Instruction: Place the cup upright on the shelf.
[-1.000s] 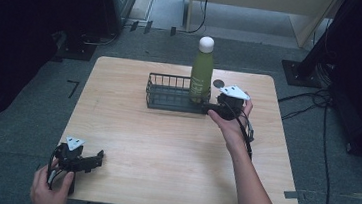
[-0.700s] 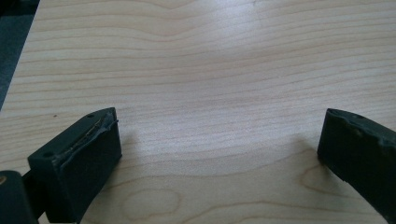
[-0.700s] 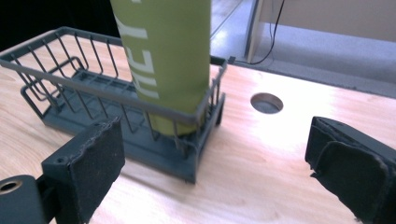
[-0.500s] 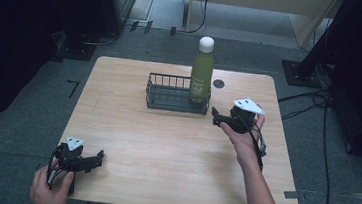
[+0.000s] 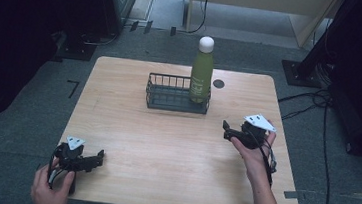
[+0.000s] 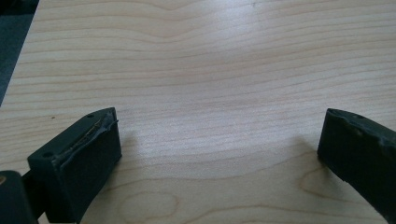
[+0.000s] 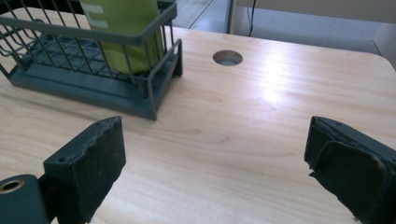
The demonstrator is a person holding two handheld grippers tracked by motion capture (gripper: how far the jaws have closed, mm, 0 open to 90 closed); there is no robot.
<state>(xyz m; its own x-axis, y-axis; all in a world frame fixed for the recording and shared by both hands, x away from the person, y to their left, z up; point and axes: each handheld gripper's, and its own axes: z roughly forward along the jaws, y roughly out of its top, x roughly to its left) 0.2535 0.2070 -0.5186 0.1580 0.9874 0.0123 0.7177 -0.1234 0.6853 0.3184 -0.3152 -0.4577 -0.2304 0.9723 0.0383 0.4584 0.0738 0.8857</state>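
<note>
Bottle [image 5: 201, 74] is standing upright inside the wire basket's [image 5: 169, 103] right end; likely rigid, smooth, slippery, so mid-body grip advised. Right gripper [image 5: 226, 130], near the basket, and left gripper [image 5: 97, 156] are gaping, holding nothing.

A lab or recording room: a lone pale wooden tabletop [image 5: 174, 146] stands on grey carpet [image 5: 20, 132], cables [image 5: 314, 102] trail across the floor at the right of the frame, and dark equipment stands [image 5: 103, 4] fill the upper left.

Bright overhead glare on the pale table [image 7: 275, 79], dark surroundings, soft shadows, mild softness.
</note>
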